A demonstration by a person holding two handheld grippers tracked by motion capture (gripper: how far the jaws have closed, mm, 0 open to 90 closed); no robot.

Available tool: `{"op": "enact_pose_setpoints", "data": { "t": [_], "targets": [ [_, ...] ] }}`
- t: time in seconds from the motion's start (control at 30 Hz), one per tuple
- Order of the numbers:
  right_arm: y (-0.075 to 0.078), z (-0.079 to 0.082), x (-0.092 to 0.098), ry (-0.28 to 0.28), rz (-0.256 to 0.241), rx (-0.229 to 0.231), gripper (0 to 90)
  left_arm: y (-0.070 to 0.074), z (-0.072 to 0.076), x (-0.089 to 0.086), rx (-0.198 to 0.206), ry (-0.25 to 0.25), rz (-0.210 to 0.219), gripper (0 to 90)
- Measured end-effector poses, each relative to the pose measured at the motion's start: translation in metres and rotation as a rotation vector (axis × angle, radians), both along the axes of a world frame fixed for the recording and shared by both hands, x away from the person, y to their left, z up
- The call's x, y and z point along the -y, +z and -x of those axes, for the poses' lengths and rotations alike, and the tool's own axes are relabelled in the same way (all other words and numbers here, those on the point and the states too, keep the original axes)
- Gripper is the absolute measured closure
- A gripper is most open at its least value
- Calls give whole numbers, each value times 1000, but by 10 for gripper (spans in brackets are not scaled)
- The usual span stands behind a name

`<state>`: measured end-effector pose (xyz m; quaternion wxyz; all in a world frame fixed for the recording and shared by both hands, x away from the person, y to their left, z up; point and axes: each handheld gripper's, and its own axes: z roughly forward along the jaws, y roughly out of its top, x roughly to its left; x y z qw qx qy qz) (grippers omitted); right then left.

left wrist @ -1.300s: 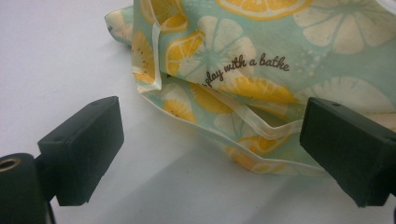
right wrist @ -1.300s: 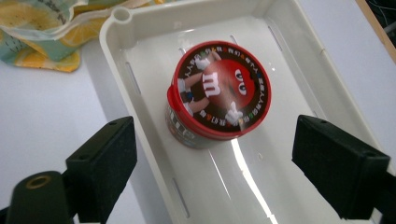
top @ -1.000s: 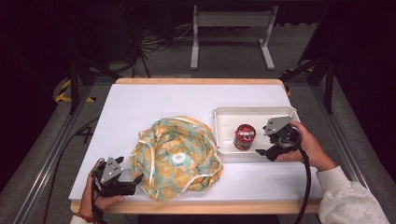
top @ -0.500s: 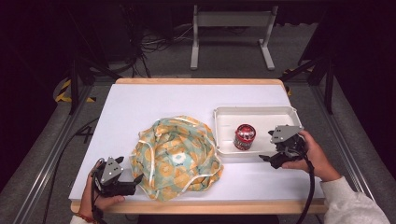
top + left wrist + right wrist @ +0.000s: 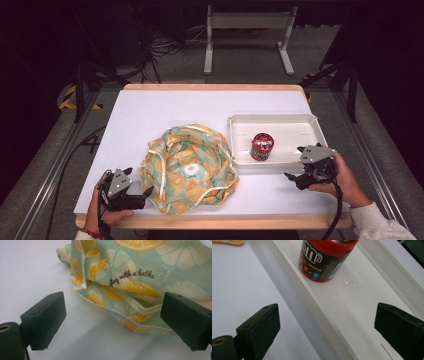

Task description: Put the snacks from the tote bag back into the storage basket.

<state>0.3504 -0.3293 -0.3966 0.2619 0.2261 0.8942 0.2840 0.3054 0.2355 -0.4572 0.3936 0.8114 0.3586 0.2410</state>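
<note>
While both claws gape empty, red-lidded candy tub (image 5: 261, 146) stands upright in tray (image 5: 300, 124).

Under your left gripper (image 5: 112, 322) lies a soft printed cloth bag (image 5: 187, 167), matt, creased, with stitched hems and pale cord drawstrings. Your gripper pads (image 5: 45, 320) look like matt black rubber or plastic, smooth-faced. The tabletop (image 5: 165, 110) is a smooth matt white sheet with a bare wooden edge showing along its front and back. The tray (image 5: 305, 122) at the right is glossy white plastic, catching highlights. The can (image 5: 324, 260) in it has a glossy printed label and a shiny red plastic rim.
</note>
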Motion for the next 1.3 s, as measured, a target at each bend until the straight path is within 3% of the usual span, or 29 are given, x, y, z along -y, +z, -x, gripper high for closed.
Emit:
{"op": "enact_pose_setpoints", "data": {
  "t": [0.1, 0.13, 0.27, 0.53, 0.7, 1.0, 1.3],
  "targets": [
    [-3, 4, 2, -10, -15, 13, 69, 0, 0, 0, 0, 0, 1, 70],
    [-6, 8, 6, -23, -41, 46, 74, 0, 0, 0, -1, 0, 1, 70],
    [-10, 13, 13, -31, -84, 60, 73, 0, -1, 0, -2, -3, -2, 70],
    [-23, 24, 23, -62, -95, 77, 70, 0, -1, 1, -1, -3, 0, 70],
    [-27, 30, 34, -94, -147, 114, 57, 0, -1, 1, 0, -3, -2, 70],
    [-38, 38, 45, -128, -182, 105, 53, 0, -1, 1, 2, -5, -2, 70],
    [-43, 46, 52, -174, -211, 135, 54, 0, -1, 1, 6, -8, -2, 70]
  ]
}}
